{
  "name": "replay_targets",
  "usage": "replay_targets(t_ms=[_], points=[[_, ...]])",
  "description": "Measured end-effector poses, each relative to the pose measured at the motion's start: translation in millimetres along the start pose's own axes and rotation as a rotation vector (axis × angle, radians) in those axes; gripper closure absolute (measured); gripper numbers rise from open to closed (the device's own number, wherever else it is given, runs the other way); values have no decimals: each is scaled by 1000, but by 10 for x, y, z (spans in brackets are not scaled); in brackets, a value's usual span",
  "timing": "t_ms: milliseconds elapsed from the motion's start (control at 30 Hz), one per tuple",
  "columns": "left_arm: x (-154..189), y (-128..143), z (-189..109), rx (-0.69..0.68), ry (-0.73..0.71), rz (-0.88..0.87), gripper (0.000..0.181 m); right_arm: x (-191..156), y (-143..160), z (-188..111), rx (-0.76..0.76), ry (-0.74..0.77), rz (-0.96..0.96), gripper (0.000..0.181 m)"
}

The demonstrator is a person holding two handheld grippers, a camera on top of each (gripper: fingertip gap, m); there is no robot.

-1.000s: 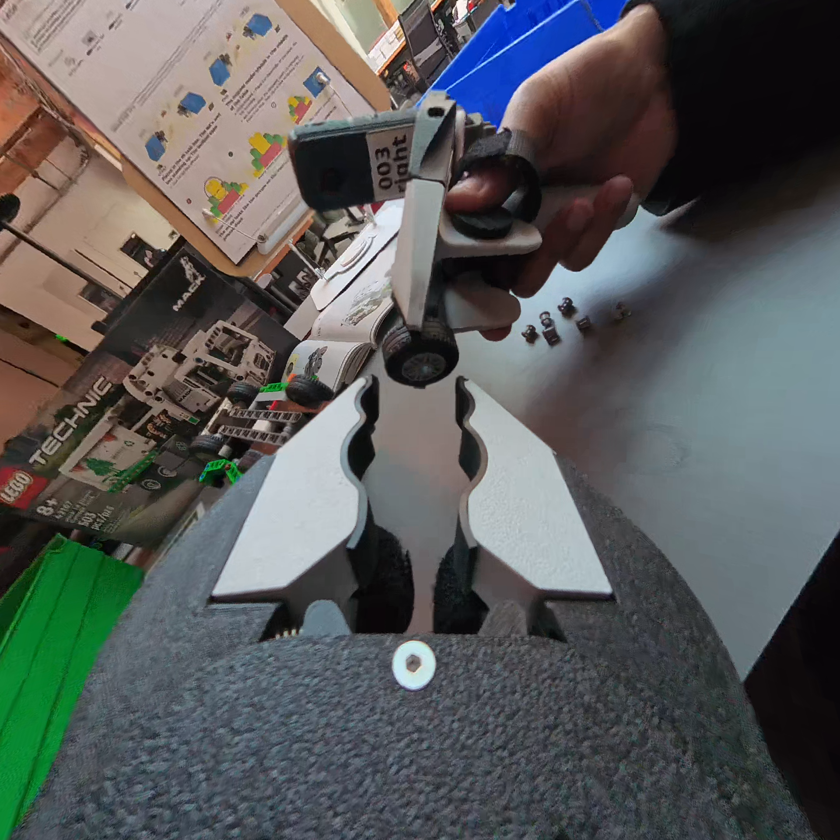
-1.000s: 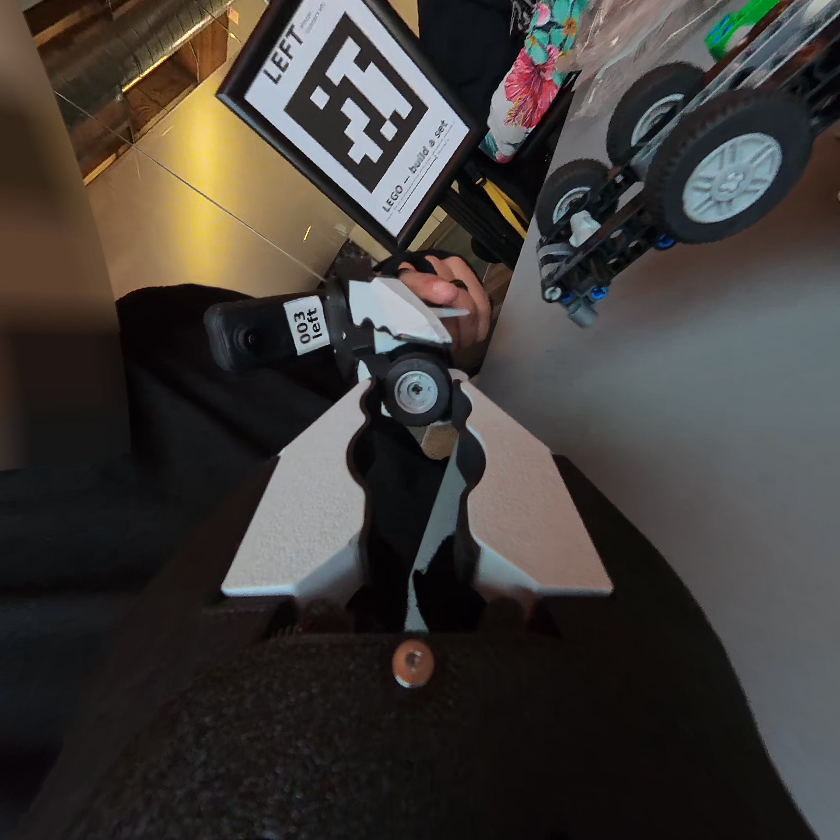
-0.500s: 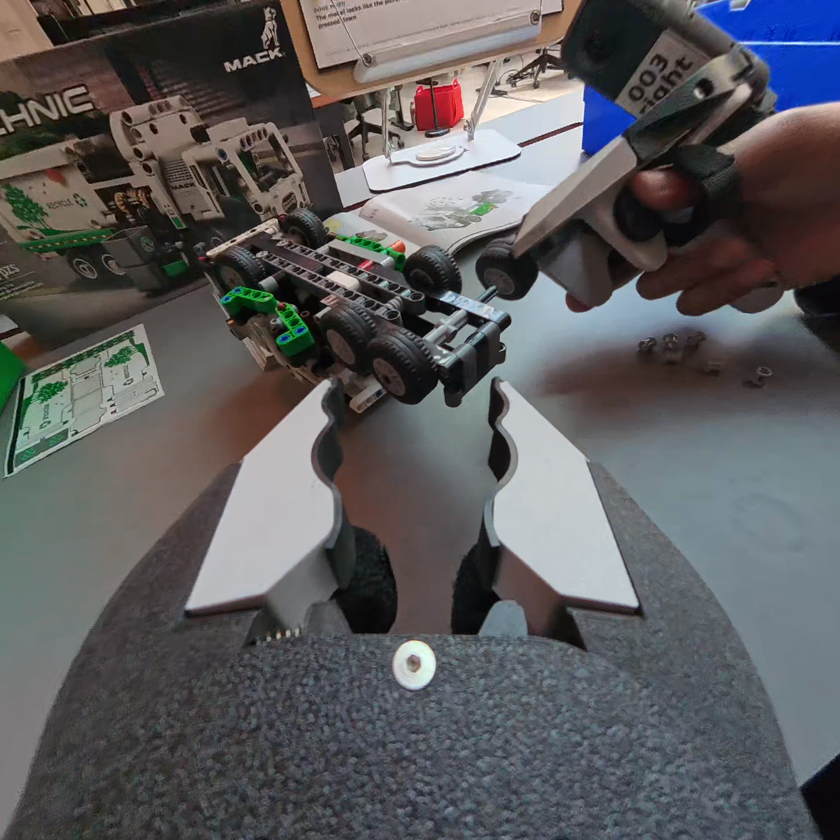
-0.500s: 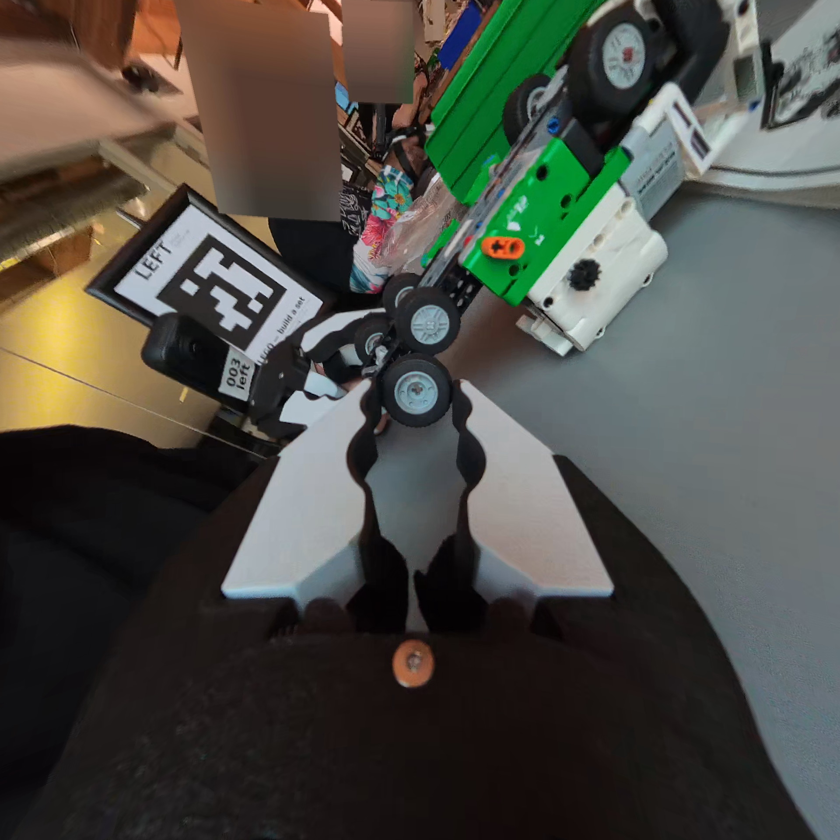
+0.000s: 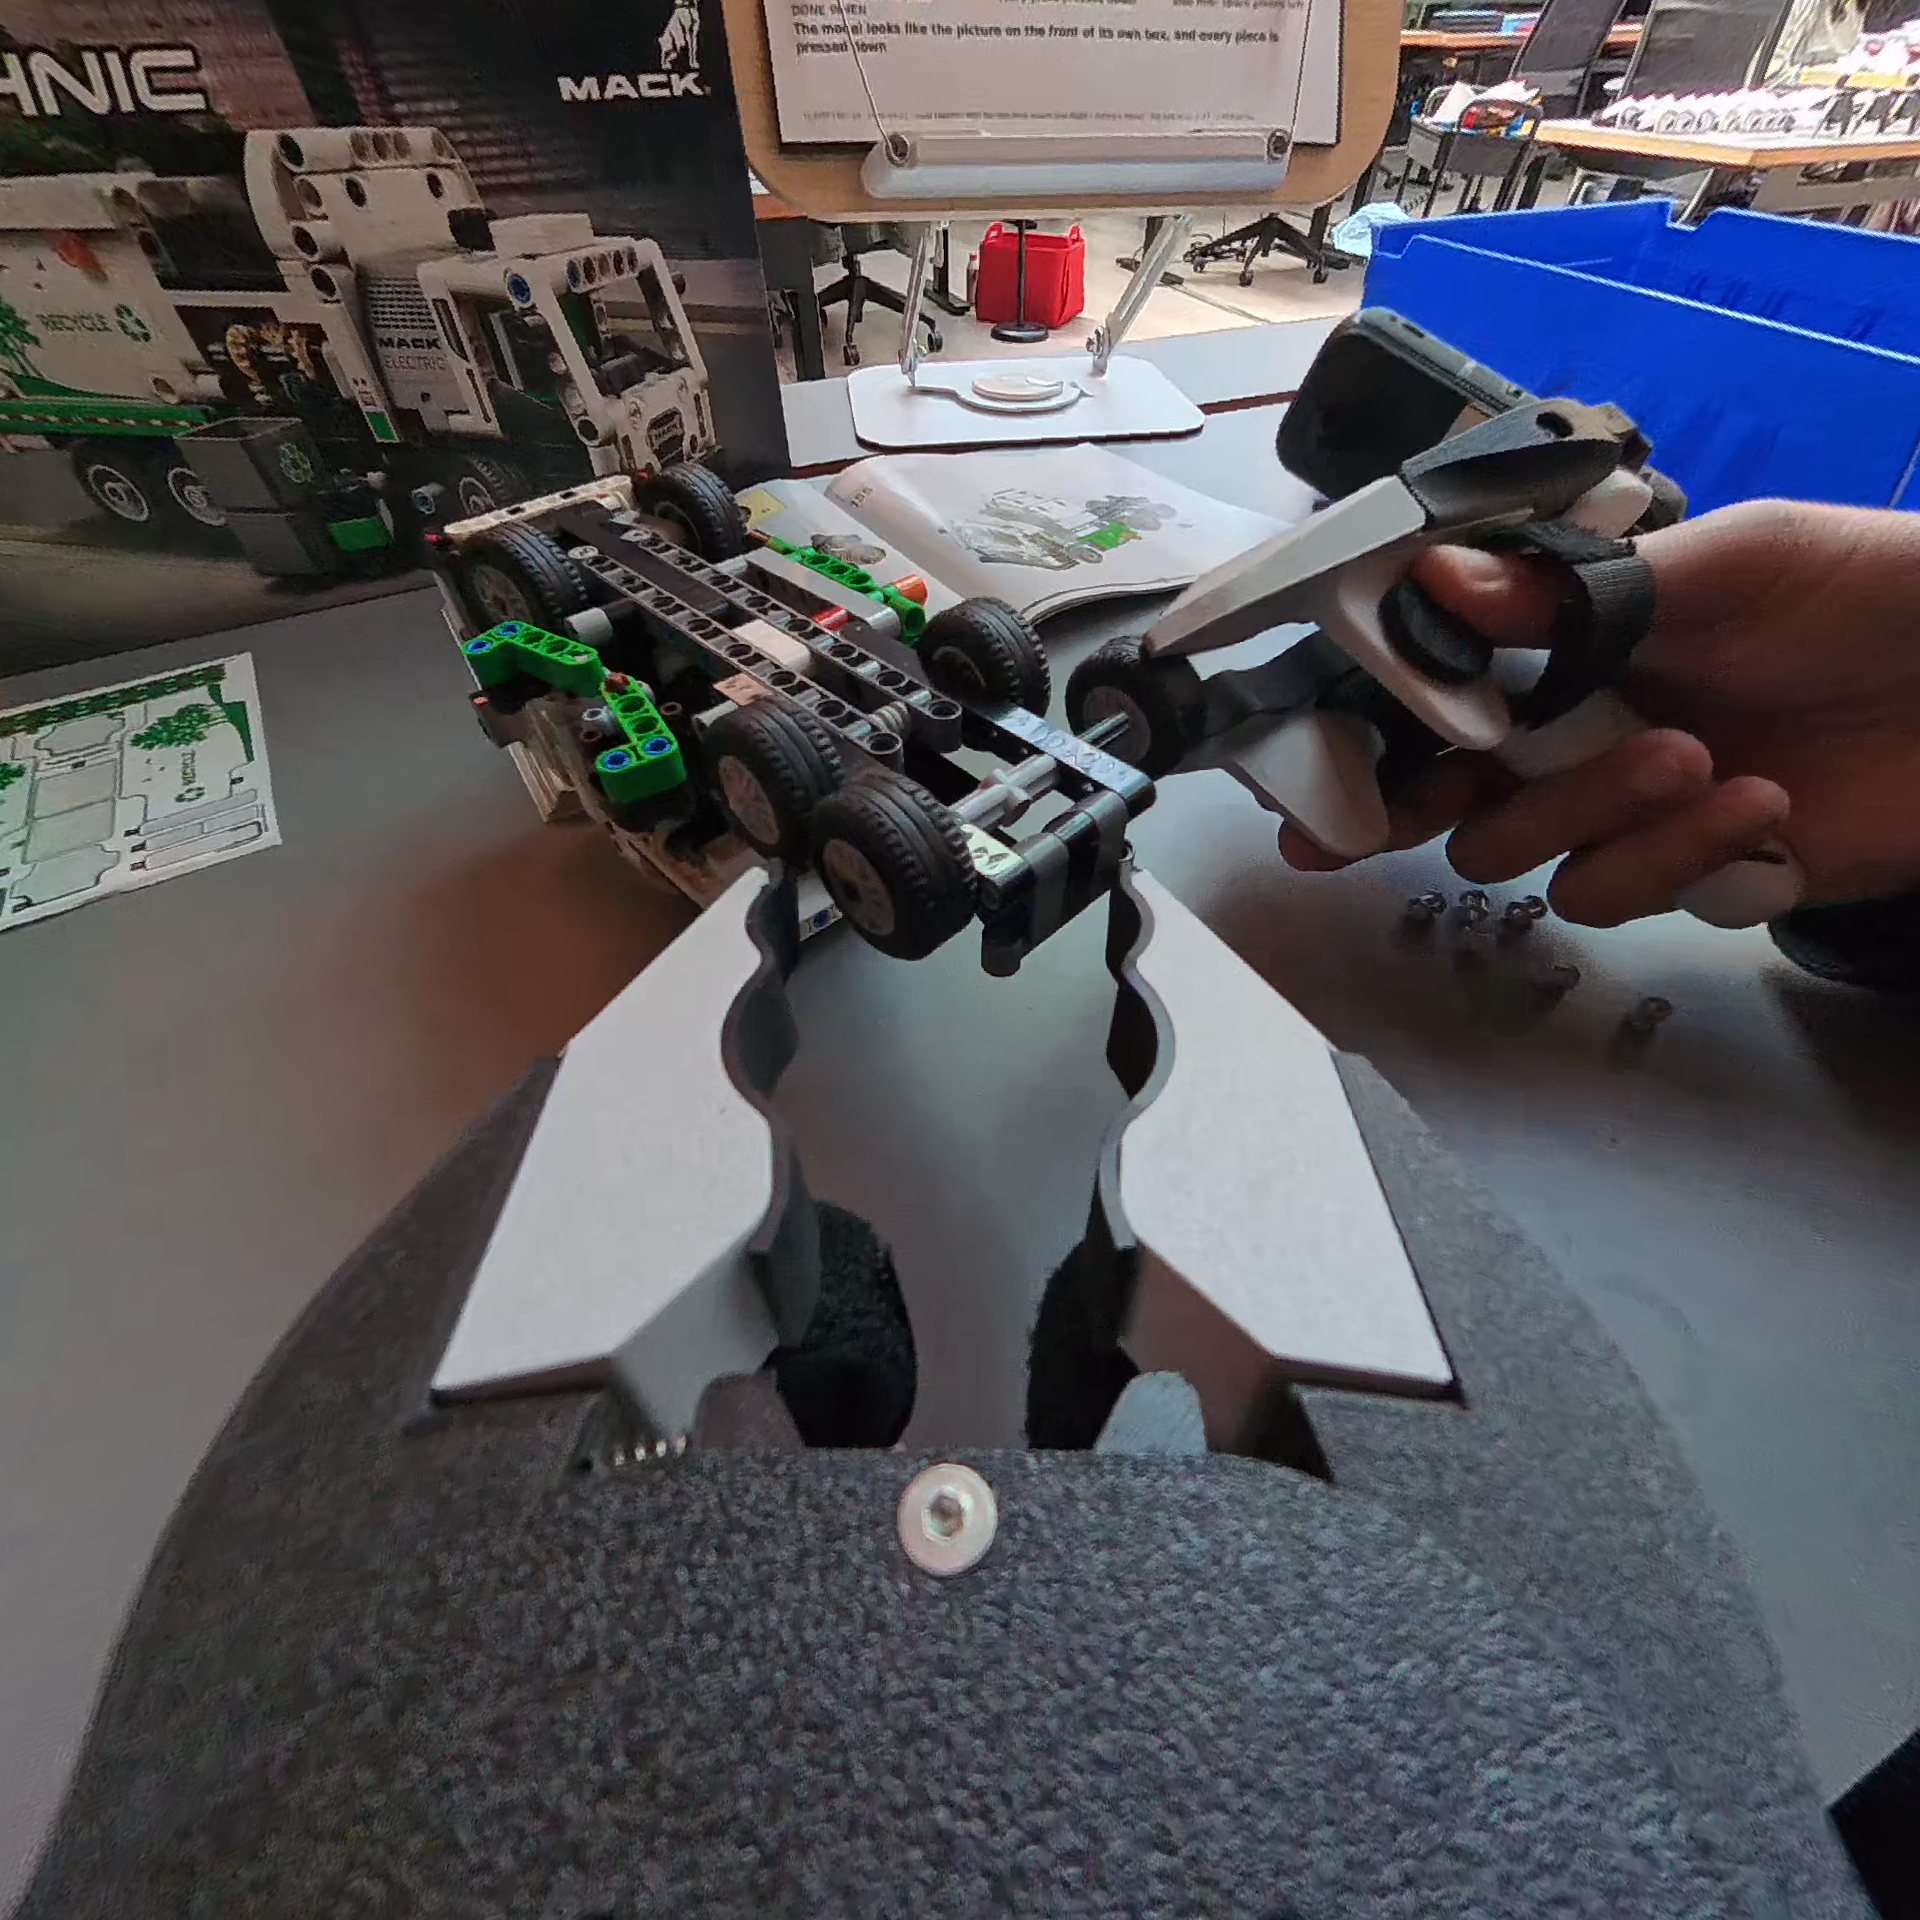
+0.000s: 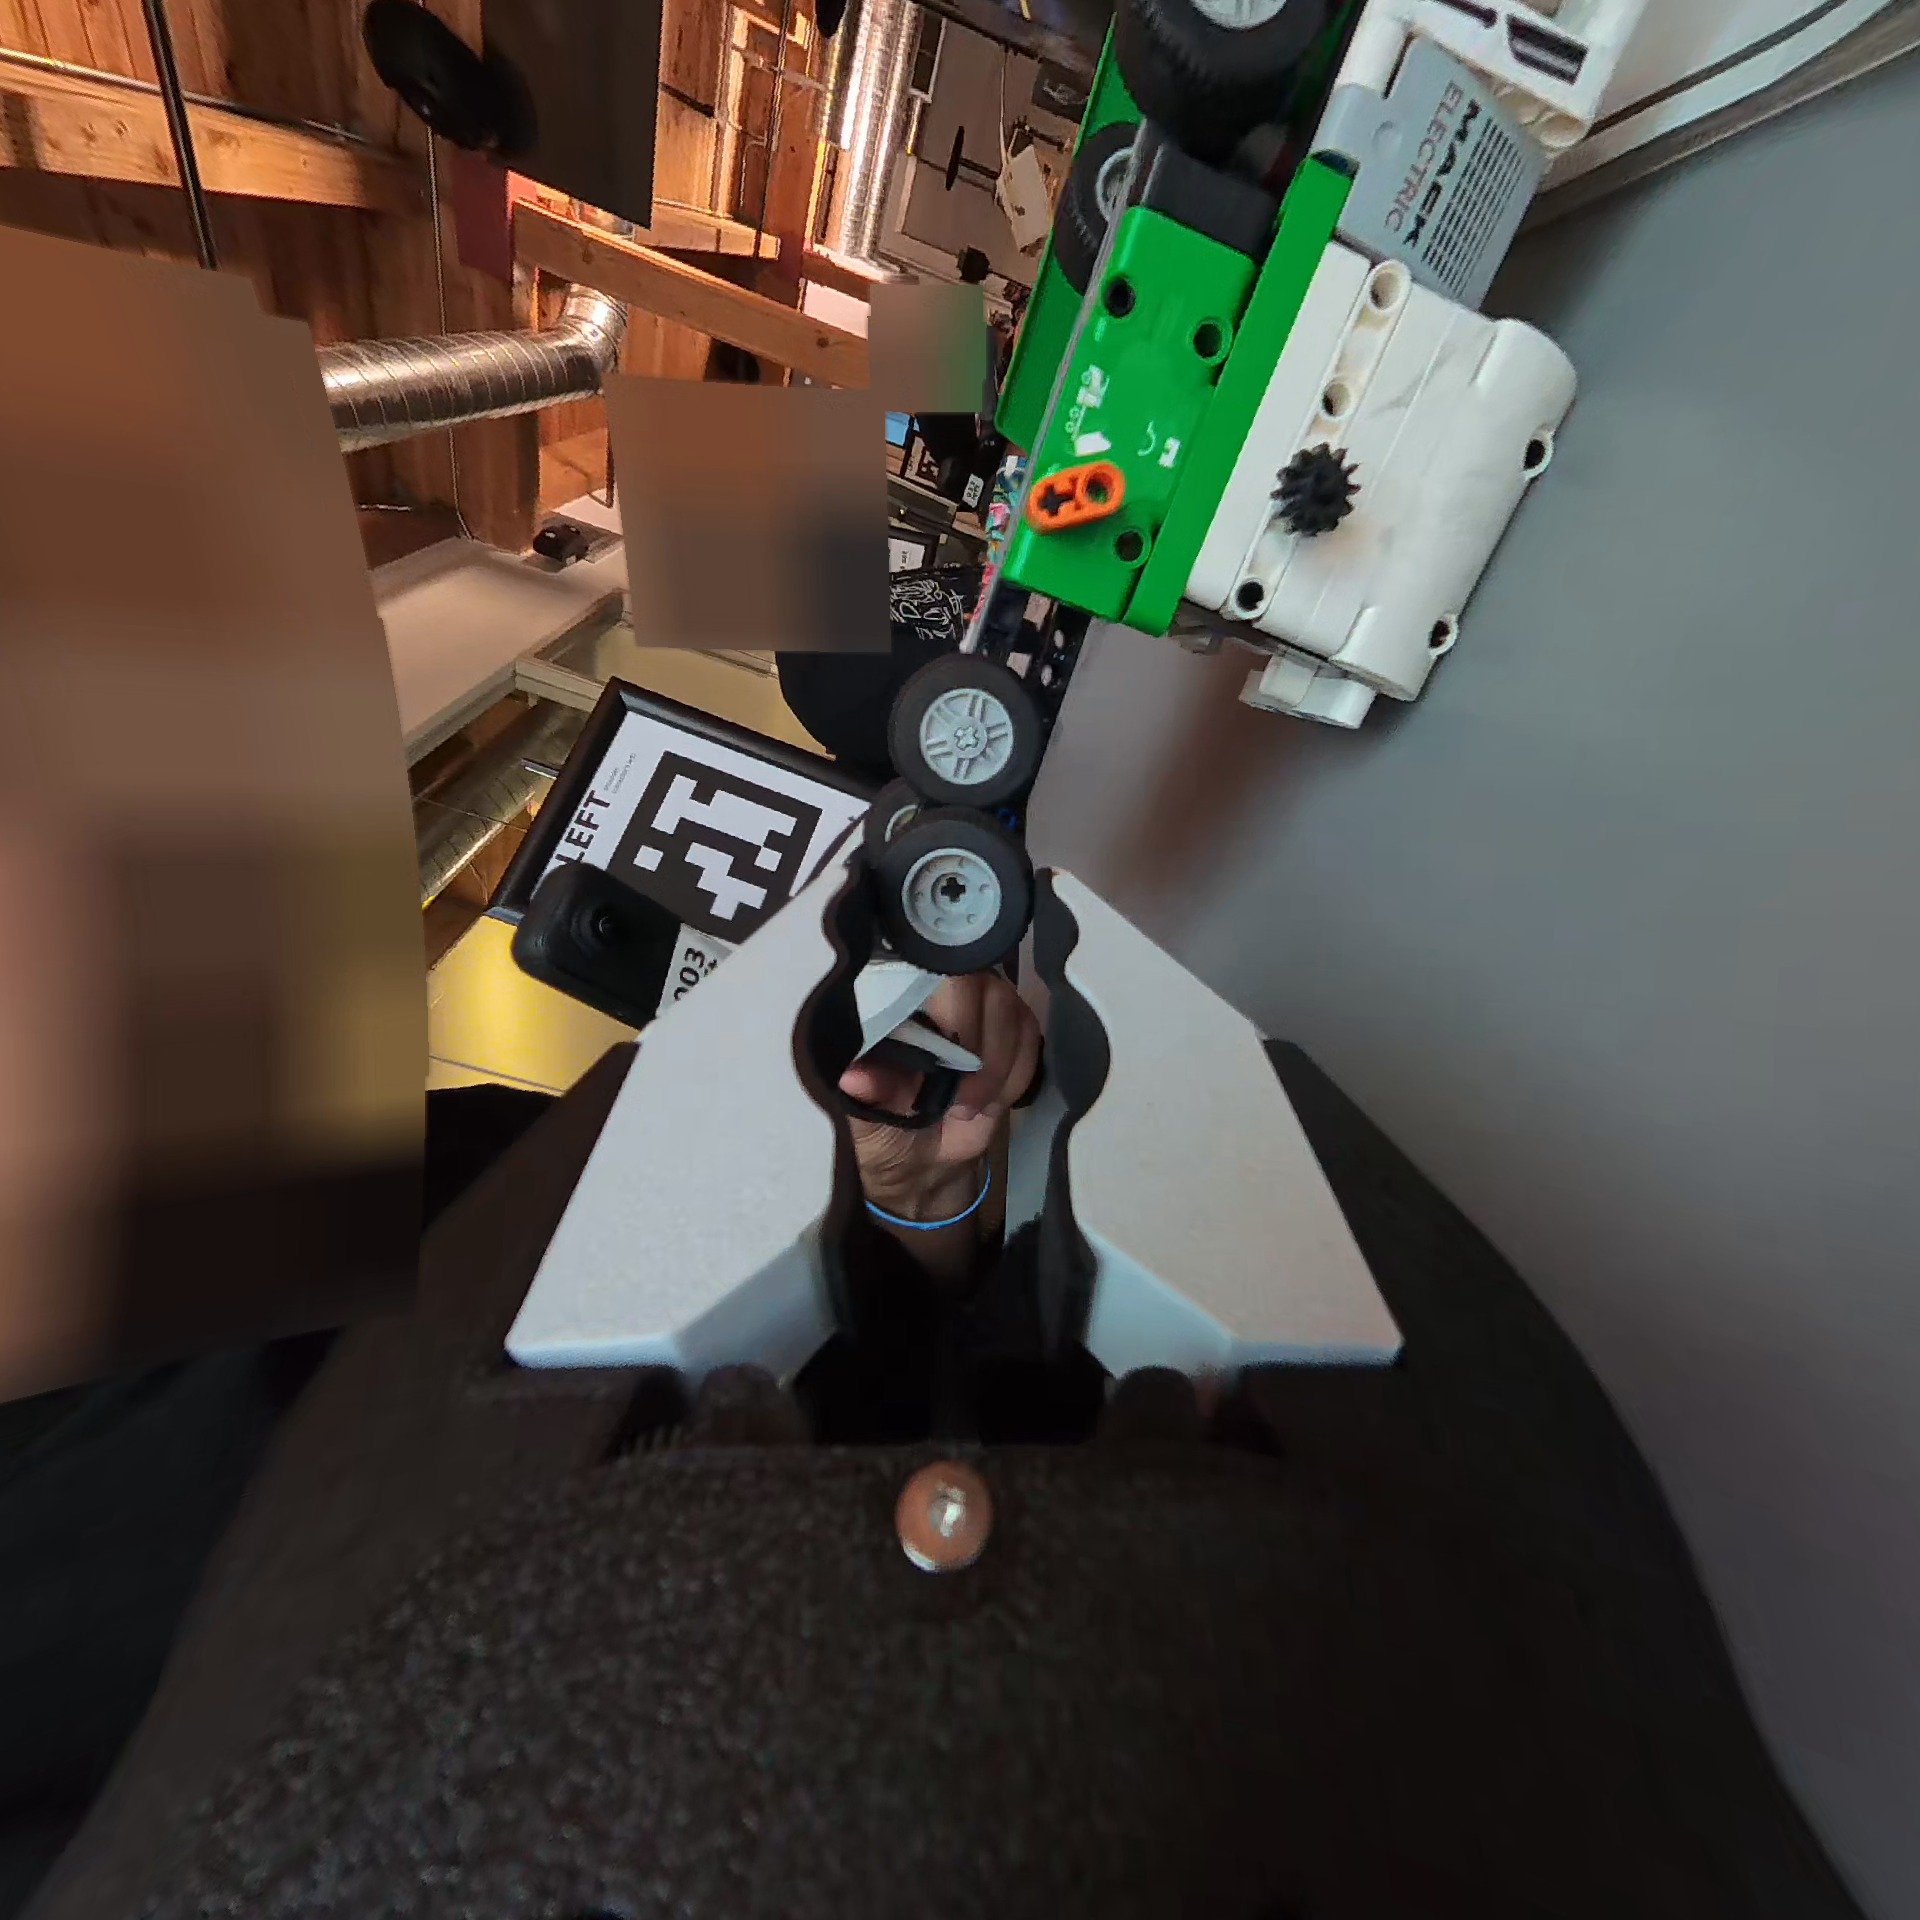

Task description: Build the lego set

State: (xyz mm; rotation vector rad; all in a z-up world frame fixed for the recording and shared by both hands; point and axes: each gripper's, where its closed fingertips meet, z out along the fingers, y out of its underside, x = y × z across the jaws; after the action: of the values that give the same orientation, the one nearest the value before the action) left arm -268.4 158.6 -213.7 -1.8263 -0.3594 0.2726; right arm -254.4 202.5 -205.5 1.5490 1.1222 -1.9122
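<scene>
The lego truck (image 5: 748, 707) lies wheels-up on the grey table (image 5: 312, 1039). My left gripper (image 5: 945, 925) is open and empty, and the rear end of the black chassis (image 5: 1049, 852) sits just at its fingertips. My right gripper (image 5: 1174, 675) is shut on a small black wheel (image 5: 1117, 696) and holds it at the end of the rear axle. In the right wrist view the wheel (image 6: 951, 894) sits between my right gripper's (image 6: 945, 904) fingertips, with the truck's green and white body (image 6: 1247, 416) beyond. The left gripper's camera (image 6: 592, 935) shows behind it.
The lego box (image 5: 312, 260) stands at the back left with a sticker sheet (image 5: 125, 779) in front of it. An open instruction booklet (image 5: 1039, 520) and a clipboard stand (image 5: 1029, 395) are behind the truck. A blue bin (image 5: 1662, 332) is at the right. Several small black pins (image 5: 1475, 925) lie under the right hand. About 6 cm separates my left fingertips from my right.
My left gripper has turned from the right gripper toward the truck and opened wider. My right gripper has carried the wheel down to the truck's rear axle.
</scene>
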Motion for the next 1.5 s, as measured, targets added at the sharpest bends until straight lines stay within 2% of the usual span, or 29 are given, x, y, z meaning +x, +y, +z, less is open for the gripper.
replay_targets(t_ms=[400,1267,1400,1500], points=[[-13,-37,33,17,-11,-39,126,-69,0,31,7,-103,115,151],[-10,-19,53,1,-26,-29,129,-54,-19,41,-30,-69,68,151],[-5,4,62,-15,-61,5,127,-42,-9,43,-45,-38,12,151],[-11,3,64,-15,-81,-3,126,-47,3,58,-36,-57,43,151]])
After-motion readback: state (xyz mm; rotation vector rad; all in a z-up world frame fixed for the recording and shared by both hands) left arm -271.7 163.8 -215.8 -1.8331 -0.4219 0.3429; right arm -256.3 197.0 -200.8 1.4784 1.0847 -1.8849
